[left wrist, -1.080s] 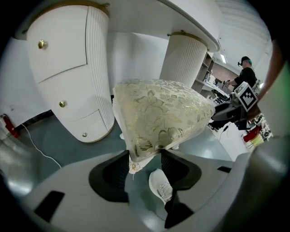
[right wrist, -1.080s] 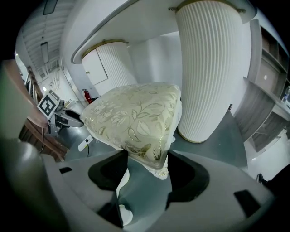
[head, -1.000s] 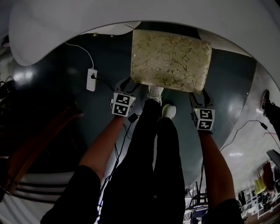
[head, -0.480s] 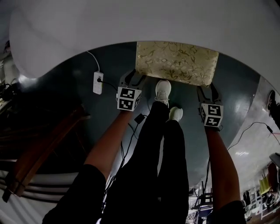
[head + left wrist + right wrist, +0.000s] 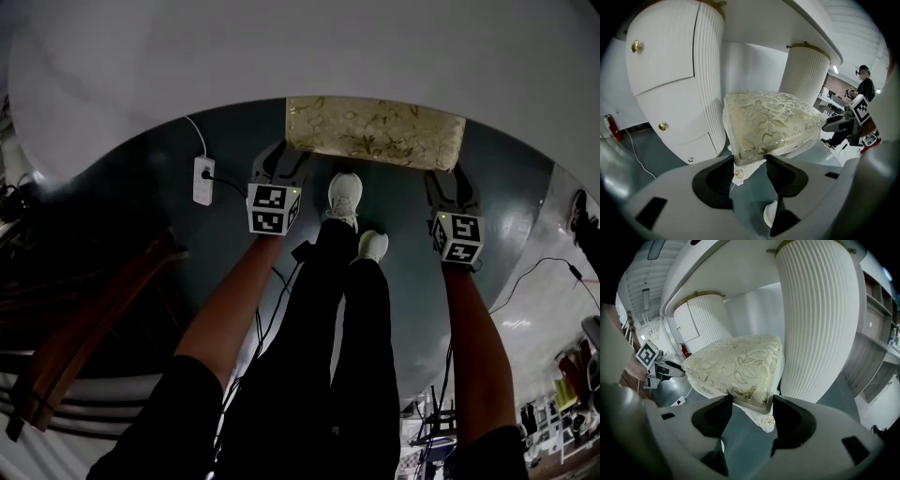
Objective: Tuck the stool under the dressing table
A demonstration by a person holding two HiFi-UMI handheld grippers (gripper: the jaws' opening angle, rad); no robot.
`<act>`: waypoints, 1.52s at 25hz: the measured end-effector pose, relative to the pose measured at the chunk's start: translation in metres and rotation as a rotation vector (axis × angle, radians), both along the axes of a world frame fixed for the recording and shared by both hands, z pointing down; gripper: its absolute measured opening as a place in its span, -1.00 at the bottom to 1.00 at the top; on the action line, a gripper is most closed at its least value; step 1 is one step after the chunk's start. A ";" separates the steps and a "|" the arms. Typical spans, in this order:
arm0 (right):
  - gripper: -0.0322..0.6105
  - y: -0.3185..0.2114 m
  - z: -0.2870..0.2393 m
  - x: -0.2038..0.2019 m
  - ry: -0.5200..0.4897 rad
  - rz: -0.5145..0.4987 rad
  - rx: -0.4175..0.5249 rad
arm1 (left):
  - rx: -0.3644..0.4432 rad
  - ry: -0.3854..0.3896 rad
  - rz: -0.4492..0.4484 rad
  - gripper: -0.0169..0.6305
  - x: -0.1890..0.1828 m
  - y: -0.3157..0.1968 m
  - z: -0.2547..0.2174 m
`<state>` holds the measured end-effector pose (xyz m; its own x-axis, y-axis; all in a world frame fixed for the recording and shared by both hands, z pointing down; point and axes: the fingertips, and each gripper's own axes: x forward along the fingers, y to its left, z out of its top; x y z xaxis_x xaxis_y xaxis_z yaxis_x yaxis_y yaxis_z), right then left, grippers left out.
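Observation:
The stool's gold-flowered cushion (image 5: 375, 134) shows only its near strip; the rest lies beneath the white dressing table (image 5: 300, 56). My left gripper (image 5: 287, 156) is shut on the cushion's near left corner and my right gripper (image 5: 441, 178) on its near right corner. In the left gripper view the cushion (image 5: 773, 122) fills the middle, with my left gripper (image 5: 749, 161) pinching its corner between fluted white pedestals (image 5: 710, 79). Seen from the right gripper view, the cushion (image 5: 736, 366) sits beside a fluted pedestal (image 5: 815, 319), its corner clamped in my right gripper (image 5: 752, 403).
A white power strip (image 5: 202, 180) with a cable lies on the dark floor left of the stool. The person's white shoes (image 5: 345, 195) stand between the grippers. A brown wooden piece (image 5: 84, 328) lies at the left. Another person (image 5: 865, 86) stands far off.
The stool has slid forward under the table, so less of the cushion shows. Both grippers moved forward with it, and the person's feet stepped forward too.

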<state>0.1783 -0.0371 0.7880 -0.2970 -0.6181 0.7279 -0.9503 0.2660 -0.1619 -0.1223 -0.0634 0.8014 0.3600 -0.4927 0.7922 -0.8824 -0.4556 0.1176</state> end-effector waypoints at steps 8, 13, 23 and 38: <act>-0.10 -0.013 0.001 -0.008 0.004 -0.002 0.040 | 0.055 0.014 -0.021 -0.27 -0.008 -0.024 -0.001; -0.10 -0.020 -0.001 -0.012 0.014 0.014 0.083 | 0.080 0.020 -0.019 -0.27 -0.010 -0.032 -0.001; -0.11 -0.045 -0.002 0.003 0.045 0.017 0.105 | 0.067 0.032 -0.049 -0.27 0.003 -0.045 -0.002; -0.11 -0.048 -0.009 0.011 0.070 0.073 0.133 | 0.087 0.049 -0.027 -0.27 0.010 -0.051 -0.010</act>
<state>0.1898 -0.0848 0.7788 -0.1990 -0.7285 0.6555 -0.9757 0.2102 -0.0626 -0.1119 -0.1145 0.7918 0.3832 -0.5688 0.7278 -0.8885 -0.4424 0.1220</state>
